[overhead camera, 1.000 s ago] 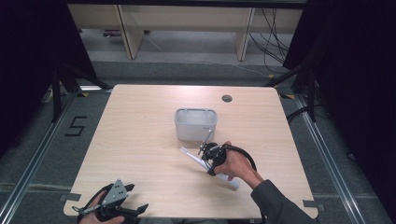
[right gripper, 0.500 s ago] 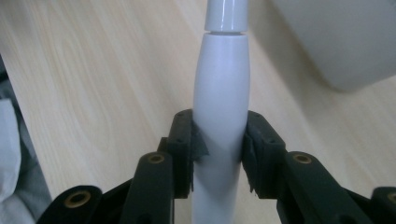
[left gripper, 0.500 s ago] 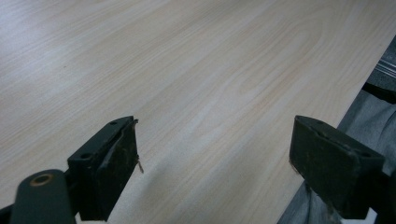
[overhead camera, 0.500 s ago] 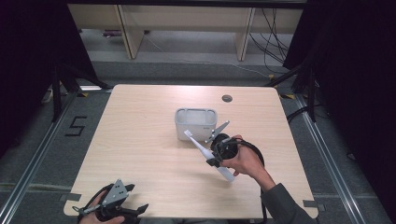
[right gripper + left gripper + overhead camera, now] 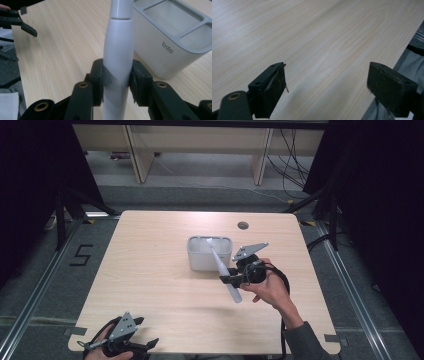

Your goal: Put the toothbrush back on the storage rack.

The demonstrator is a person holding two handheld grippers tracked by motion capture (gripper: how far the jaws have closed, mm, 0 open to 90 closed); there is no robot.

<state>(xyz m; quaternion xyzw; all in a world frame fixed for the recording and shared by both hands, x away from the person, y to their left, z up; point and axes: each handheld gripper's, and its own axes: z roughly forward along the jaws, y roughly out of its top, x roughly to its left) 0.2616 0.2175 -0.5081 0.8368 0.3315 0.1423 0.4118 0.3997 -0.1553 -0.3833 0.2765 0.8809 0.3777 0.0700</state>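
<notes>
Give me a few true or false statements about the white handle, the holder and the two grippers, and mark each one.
1. The right gripper is shut on the white toothbrush-like handle. True.
2. The handle lies flat on the table. False: it is held tilted above the tabletop.
3. The left gripper holds nothing, and its fingers stand wide apart. True.
4. The white holder lies tipped on its side. False: it stands upright, compartments open upward.
5. The left gripper is beside the holder. False: it is at the table's near edge, well apart.
</notes>
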